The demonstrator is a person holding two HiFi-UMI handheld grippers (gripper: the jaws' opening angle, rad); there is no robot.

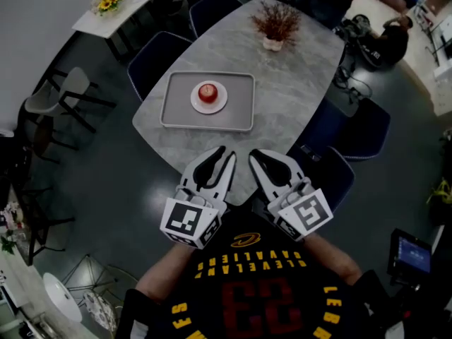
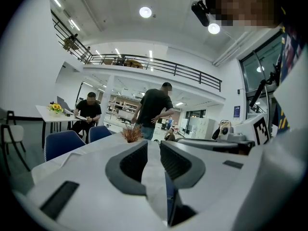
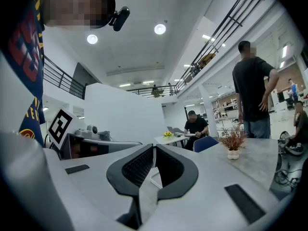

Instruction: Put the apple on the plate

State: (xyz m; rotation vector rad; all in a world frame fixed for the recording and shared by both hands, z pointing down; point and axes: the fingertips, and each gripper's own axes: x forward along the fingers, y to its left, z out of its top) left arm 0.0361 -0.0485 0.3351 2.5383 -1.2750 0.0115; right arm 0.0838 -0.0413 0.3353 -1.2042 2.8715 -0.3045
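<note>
**Both grippers empty at the table edge, apple on the plate**

The left gripper [image 1: 227, 152] sits low at the near edge of the table [image 1: 304, 83], close to the person's chest. Its jaws stand a little apart, and only bare tabletop shows through the narrow gap. The right gripper [image 1: 256, 155] is just beside it, pointing the same way across the table. Its jaws are drawn together at the tips and hold nothing. The two grippers angle slightly towards each other, their marker cubes nearest the person.

The apple [image 1: 207, 92] is well apart from both grippers, further out on the table. It is red and rests on the middle of a small white plate [image 1: 222, 105]. The plate sits inside a grey tray [image 1: 241, 99], left of the tray's centre.

A dried plant [image 1: 274, 25] in a small white pot stands at the far end of the table. Blue chairs [image 1: 157, 58] ring the table. Beyond it one person [image 2: 155, 109] stands with hands on hips, and another [image 2: 88, 112] sits at a side table bearing yellow flowers [image 2: 56, 108].
</note>
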